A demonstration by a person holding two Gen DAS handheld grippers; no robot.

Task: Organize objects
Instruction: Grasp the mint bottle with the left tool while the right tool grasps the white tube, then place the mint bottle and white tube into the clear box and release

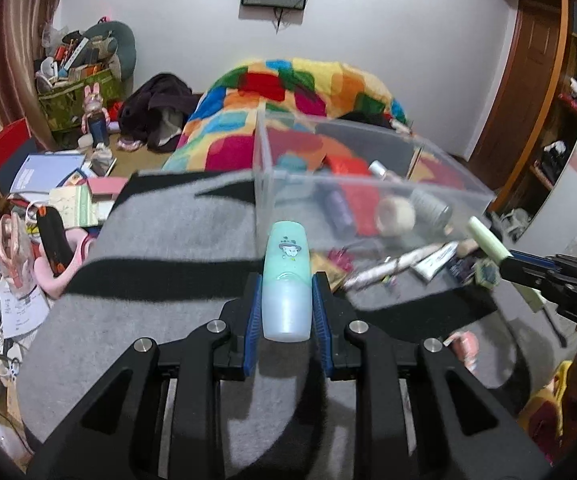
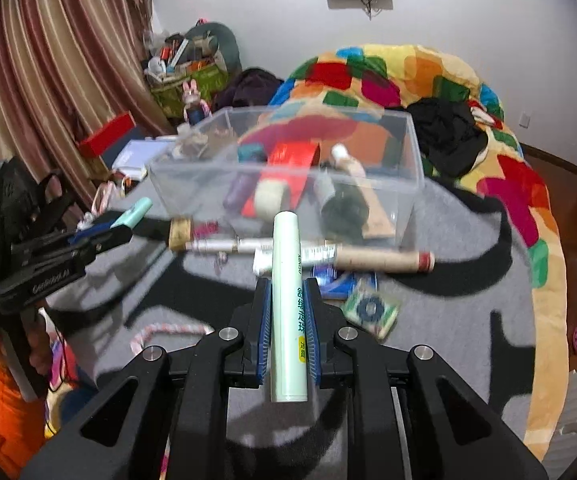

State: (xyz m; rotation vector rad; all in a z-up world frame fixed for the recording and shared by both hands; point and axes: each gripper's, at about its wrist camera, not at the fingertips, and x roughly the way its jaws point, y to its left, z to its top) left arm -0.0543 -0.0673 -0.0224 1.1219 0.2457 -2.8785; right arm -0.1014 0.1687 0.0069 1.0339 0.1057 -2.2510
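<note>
My left gripper (image 1: 287, 280) is shut on a small mint-green bottle (image 1: 287, 280) with a cartoon face, held above the grey and black blanket just short of the clear plastic box (image 1: 368, 188). My right gripper (image 2: 287, 292) is shut on a pale green tube (image 2: 287, 300) with printed text, held in front of the same clear box (image 2: 404, 176). The box holds a red packet (image 2: 288, 160), a round cream jar (image 2: 270, 196), a purple bottle and a dark bottle. Each gripper shows in the other's view: the right gripper (image 1: 504, 260), the left gripper (image 2: 126, 220).
Loose things lie on the blanket (image 2: 468, 280) before the box: a long cardboard tube (image 2: 384, 260), white tubes, a green-and-white packet (image 2: 370, 308). A multicoloured quilt (image 2: 408, 76) lies behind. Cluttered books and bags (image 1: 68, 184) sit left.
</note>
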